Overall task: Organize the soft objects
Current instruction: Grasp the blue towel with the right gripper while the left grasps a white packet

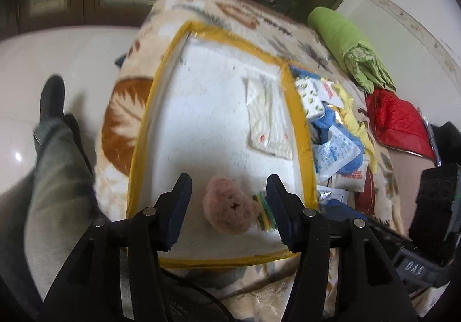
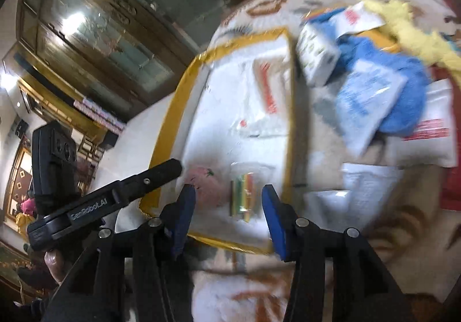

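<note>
Jaws of the left gripper (image 1: 229, 206) and right gripper (image 2: 227, 212) are being held wide apart, nothing gripped, above the yellow-edged white tray (image 1: 201, 126), where a pink pompom (image 1: 226, 206) and striped packet (image 1: 266, 214) are lying side by side; other soft items (image 1: 334, 132) are being left heaped just beside it on the blanket (image 1: 121, 117).

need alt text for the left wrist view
An open left hand-held gripper hovers over a pink fuzzy pom-pom and a striped packet in a yellow-edged white tray. Packets and blue cloths are piled to its right.
</note>
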`<act>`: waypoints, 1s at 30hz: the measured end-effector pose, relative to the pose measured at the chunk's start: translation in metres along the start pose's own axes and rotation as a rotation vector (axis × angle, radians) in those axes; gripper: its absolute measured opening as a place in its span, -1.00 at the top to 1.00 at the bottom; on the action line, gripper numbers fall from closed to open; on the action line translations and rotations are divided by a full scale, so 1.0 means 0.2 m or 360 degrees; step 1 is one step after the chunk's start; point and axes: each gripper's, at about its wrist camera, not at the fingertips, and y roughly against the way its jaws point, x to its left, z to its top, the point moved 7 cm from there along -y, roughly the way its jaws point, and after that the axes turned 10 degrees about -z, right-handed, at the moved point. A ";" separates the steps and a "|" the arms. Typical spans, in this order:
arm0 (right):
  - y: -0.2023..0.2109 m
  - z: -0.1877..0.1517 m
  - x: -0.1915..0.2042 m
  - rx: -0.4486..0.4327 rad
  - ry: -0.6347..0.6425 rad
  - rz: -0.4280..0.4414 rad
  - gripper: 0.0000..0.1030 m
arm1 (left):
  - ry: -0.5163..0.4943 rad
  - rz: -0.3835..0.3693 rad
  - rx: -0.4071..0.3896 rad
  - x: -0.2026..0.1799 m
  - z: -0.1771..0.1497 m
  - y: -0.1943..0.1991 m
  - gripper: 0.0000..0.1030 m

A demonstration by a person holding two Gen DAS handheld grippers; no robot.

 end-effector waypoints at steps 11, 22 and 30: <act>0.26 0.04 -0.46 -0.0223 -0.0256 -0.0272 0.07 | -0.0250 -0.0141 0.0143 -0.40 -0.02 -0.13 -0.06; 0.30 0.06 -0.65 -0.0209 -0.0381 -0.0225 0.07 | -0.0457 -0.0247 0.0367 -0.71 0.11 -0.60 -0.06; 0.25 0.09 -0.68 -0.0177 -0.0410 -0.0214 0.07 | -0.0366 -0.0320 0.0552 -0.71 0.15 -0.87 -0.06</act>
